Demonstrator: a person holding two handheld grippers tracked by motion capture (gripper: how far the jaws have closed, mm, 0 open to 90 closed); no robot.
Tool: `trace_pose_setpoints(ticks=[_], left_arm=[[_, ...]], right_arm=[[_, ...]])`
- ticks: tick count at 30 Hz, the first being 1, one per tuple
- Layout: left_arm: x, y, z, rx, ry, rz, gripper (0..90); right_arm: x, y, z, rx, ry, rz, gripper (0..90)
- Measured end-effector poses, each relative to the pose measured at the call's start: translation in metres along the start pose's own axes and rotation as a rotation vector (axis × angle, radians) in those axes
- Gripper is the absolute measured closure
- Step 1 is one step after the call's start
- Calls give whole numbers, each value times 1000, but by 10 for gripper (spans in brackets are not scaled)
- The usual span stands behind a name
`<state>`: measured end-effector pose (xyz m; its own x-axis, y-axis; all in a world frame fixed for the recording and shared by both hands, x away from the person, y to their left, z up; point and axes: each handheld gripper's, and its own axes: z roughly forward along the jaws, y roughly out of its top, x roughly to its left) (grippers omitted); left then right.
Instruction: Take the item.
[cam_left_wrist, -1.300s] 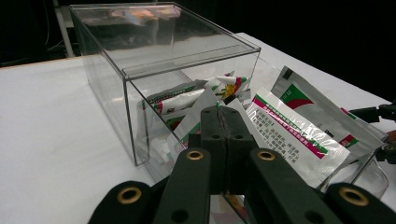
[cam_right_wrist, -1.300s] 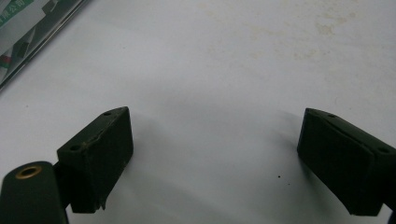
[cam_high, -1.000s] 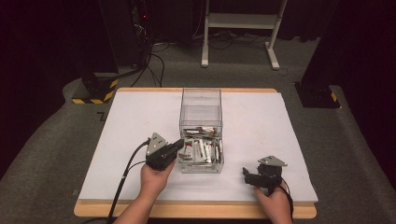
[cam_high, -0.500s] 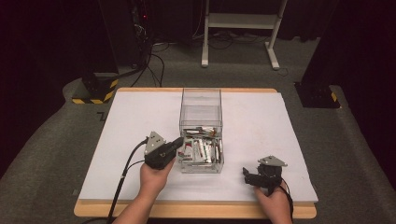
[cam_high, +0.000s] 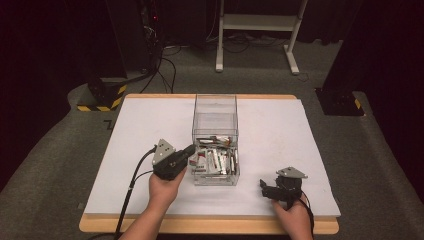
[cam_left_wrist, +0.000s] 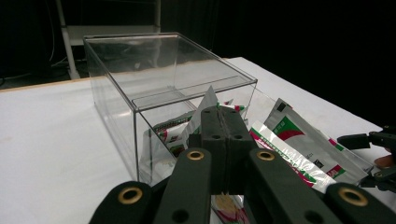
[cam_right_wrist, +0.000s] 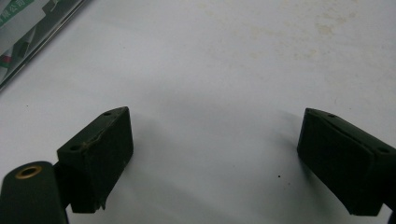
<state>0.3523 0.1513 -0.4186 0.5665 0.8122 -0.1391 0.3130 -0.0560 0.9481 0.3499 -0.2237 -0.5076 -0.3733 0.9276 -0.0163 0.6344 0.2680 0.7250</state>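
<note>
High view: my left tongs (cam_high: 189, 151) sit at the box (cam_high: 215, 107)'s near-left corner; right tongs (cam_high: 263, 188) rest on the desk (cam_high: 140, 130), right of the box.

Left gripper view: jaws pressed together, pinching a sachet (cam_left_wrist: 198, 114) at the box's open front. Extraction step; next, draw it clear.

Right gripper view: jaws spread, nothing between them.

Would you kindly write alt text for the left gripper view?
The left gripper, jaws shut on a sachet, sits at the open front of a clear plastic box on a white table, with more sachets spilling out beside it.
</note>
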Motion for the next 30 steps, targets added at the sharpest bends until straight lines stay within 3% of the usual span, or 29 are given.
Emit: trace_pose_setpoints(ticks=[30], left_arm=[[-4, 18, -8, -66, -14, 10, 896]], right_arm=[[0, 0, 0, -1, 0, 0, 105]])
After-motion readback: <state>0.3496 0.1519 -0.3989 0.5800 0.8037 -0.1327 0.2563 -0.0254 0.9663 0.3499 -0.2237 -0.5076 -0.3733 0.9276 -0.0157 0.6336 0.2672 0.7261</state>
